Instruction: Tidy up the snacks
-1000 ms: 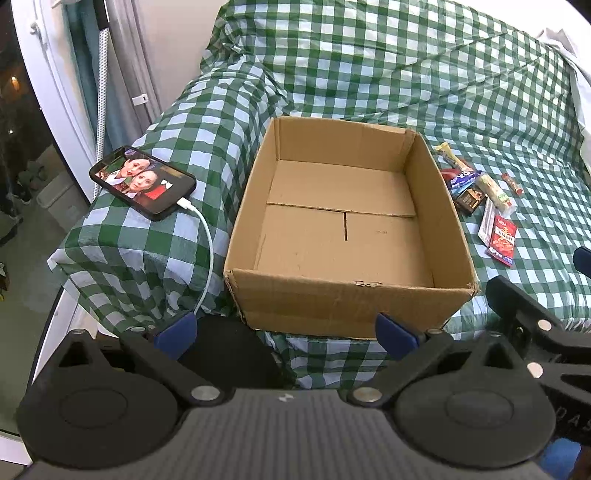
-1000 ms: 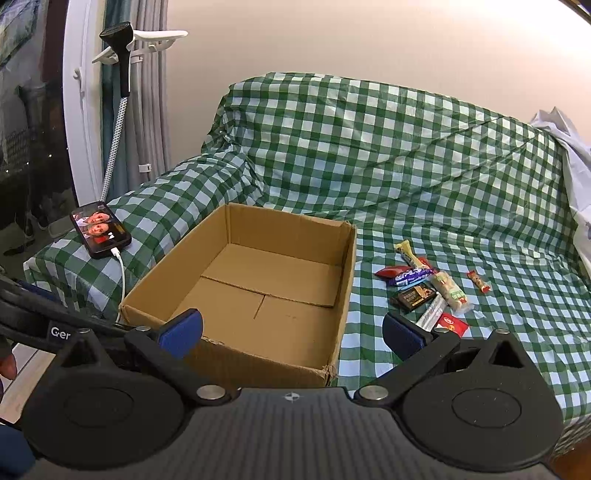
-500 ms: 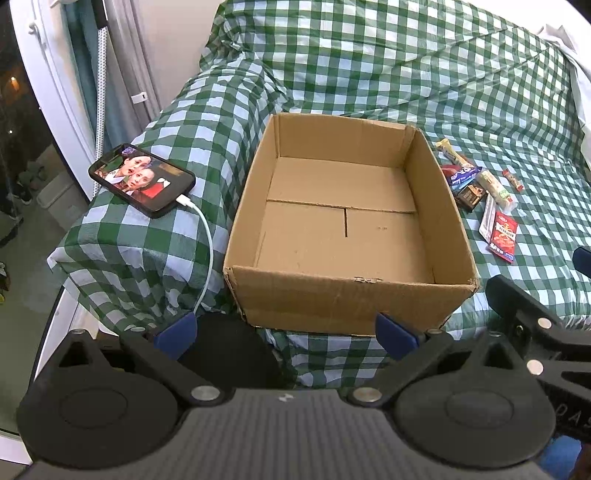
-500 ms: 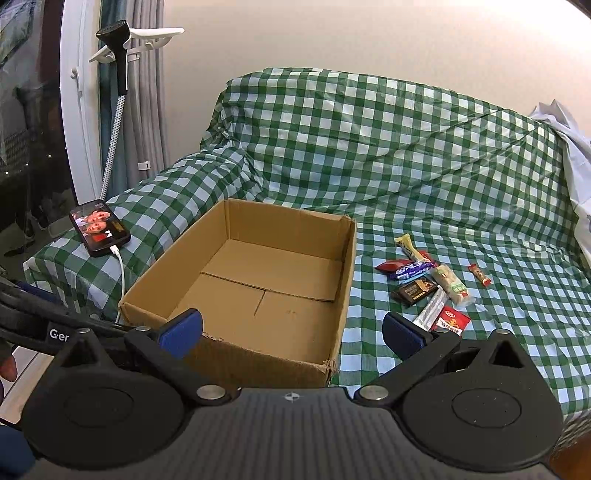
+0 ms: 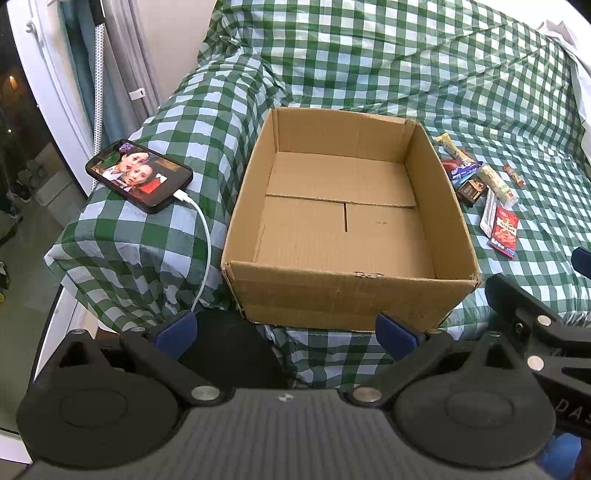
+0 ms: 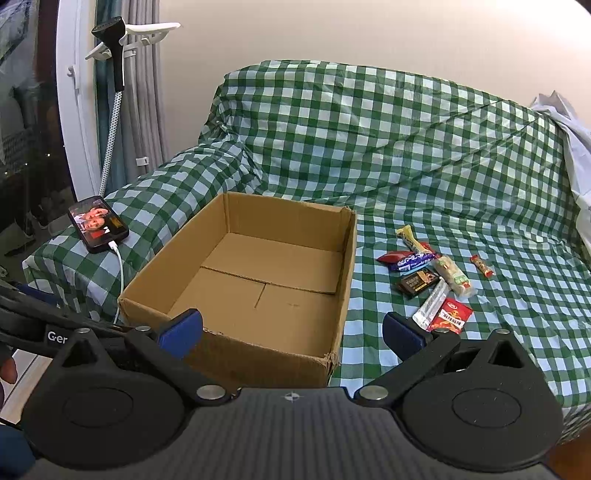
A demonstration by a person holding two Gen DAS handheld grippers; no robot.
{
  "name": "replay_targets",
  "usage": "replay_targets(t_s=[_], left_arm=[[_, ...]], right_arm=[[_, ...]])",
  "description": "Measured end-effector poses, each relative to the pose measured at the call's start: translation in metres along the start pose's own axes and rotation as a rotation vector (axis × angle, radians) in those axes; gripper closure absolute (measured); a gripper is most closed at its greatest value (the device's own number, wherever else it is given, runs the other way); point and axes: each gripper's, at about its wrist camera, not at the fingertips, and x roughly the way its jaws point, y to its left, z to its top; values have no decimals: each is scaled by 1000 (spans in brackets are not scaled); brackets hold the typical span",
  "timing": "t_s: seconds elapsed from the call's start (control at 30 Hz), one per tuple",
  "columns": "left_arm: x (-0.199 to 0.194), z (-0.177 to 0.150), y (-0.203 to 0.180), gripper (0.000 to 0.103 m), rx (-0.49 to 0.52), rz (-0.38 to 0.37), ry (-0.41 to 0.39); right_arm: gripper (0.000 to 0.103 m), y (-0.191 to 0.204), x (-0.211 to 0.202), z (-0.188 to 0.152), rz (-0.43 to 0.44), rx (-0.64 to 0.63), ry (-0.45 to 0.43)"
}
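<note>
Snacks [image 6: 430, 275] heaped loose on the checked cover [image 6: 406, 147], ahead of the right gripper [image 6: 291, 326] and off past its right finger, just beside the box [image 6: 258, 280] but outside it. In the heap: a red pouch [image 6: 452, 315] nearest that finger, a clear sachet [image 6: 432, 304] touching it, a dark bar [image 6: 419, 282], a long pale bar [image 6: 453, 277], blue [image 6: 413, 261] and red [image 6: 397, 256] wrappers, a yellow stick [image 6: 408, 238] farthest out, and a small red stick [image 6: 481, 266] lying apart. Same heap seen from the left gripper [image 5: 286, 328] well off beyond its right finger, across the box.

Box open-topped, bare cardboard floor, nothing inside; straight ahead between the left fingers, ahead and toward the left finger on the right gripper. Both grippers released, blue pads spread wide, nothing between them, neither touching box nor snacks.

Judged from this: sorting not begun. Nothing packed, every snack yet to be lifted and laid in the box, the red pouch or sachet the likeliest first pick for the right gripper. Thin flat wrappers on soft cloth apt to slide or fold under a pinch.

Farther out, beyond the left fingers: phone [image 5: 138, 177] lit, lying on the covered arm, white cable [image 5: 205, 251] trailing down off the edge. Curtain [image 6: 146, 85] and a stand [image 6: 114, 48] by the window at far left; cream wall [image 6: 369, 33] behind.
</note>
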Motion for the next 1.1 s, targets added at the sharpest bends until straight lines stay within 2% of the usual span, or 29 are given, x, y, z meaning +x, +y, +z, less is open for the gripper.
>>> replay_targets(t_s=[0.27, 0.4, 0.5, 0.7, 0.87, 0.97, 1.1], left_arm=[[2, 2, -2, 0, 10, 7, -12], [5, 6, -1, 0, 1, 17, -10], [7, 8, -2, 0, 1, 30, -4], [12, 12, -8, 0, 22, 50, 7], [16, 19, -16, 0, 33, 38, 32], [18, 24, -21, 0, 24, 20, 46], [21, 31, -36, 0, 63, 37, 43]], right_arm=[[0, -2, 4, -3, 27, 43, 4], [0, -3, 9, 5, 82, 132, 5], [0, -7, 7, 5, 91, 148, -11], [0, -27, 4, 1, 64, 167, -63], [0, -44, 4, 1, 24, 180, -102], [0, -57, 6, 0, -2, 185, -93], [0, -84, 7, -4, -56, 227, -40]])
